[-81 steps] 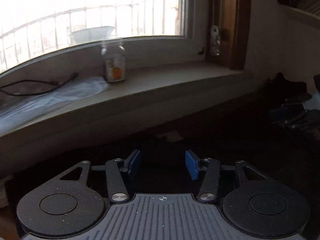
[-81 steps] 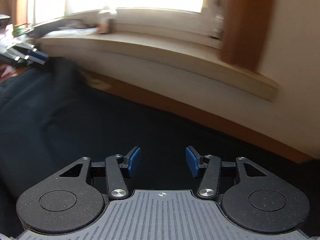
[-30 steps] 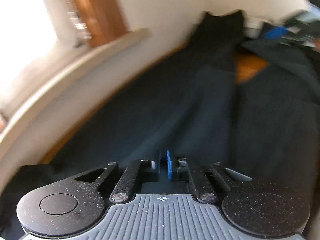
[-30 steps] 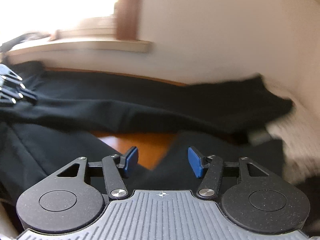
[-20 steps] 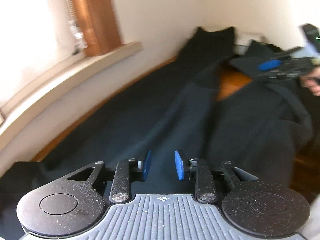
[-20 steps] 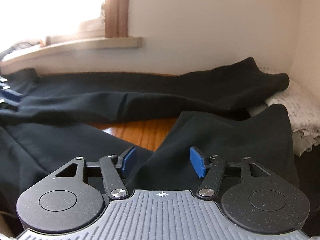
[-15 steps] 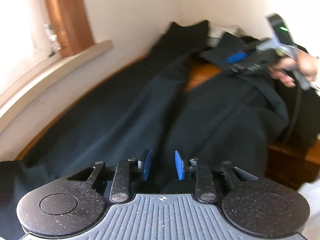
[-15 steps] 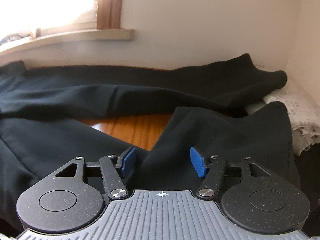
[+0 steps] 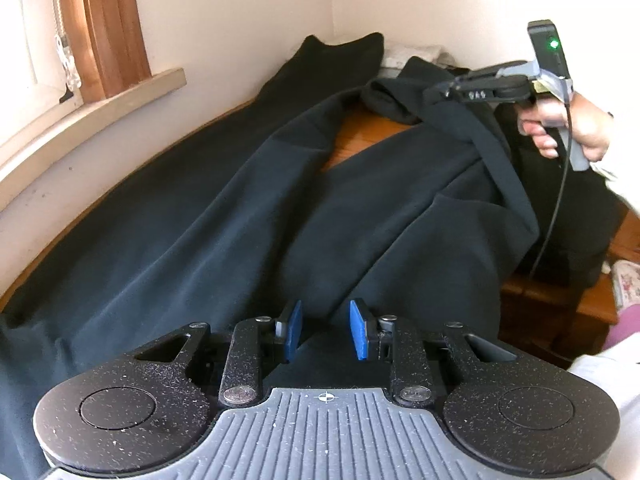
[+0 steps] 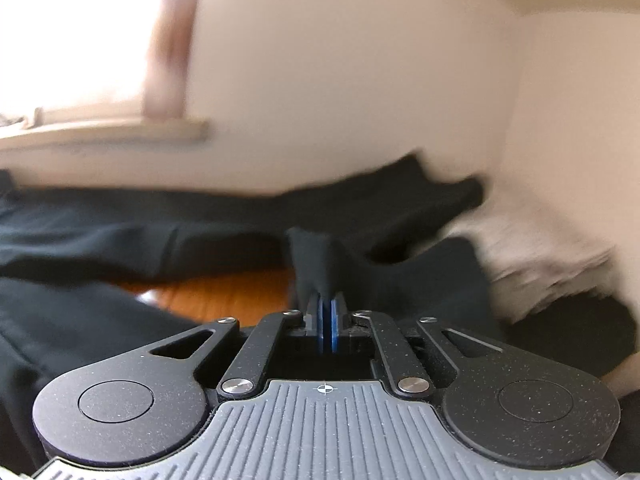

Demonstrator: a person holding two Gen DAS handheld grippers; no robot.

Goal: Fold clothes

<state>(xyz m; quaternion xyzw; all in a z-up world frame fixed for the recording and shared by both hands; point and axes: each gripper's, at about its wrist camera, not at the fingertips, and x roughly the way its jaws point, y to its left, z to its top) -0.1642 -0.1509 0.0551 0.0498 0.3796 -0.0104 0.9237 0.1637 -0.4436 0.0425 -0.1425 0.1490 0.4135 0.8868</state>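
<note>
L tool (image 9: 323,330) jaws apart, low over trousers (image 9: 248,216) at waist end, gripping nothing | trousers spread along desk (image 9: 360,132), legs splayed | R tool (image 10: 325,314) clamped on near-leg hem, lifted | step, likely: bring leg over far leg; next needs hems matched | room: windowsill (image 9: 92,120) left, walls, corner.

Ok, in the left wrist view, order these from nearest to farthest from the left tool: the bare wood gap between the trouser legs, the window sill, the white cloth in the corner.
1. The window sill, off to the left along the wall.
2. The bare wood gap, ahead and slightly right, between the legs of the black trousers. These first two are close to call.
3. The white cloth, plainly farthest, in the far corner.

All measured from the left tool.
</note>
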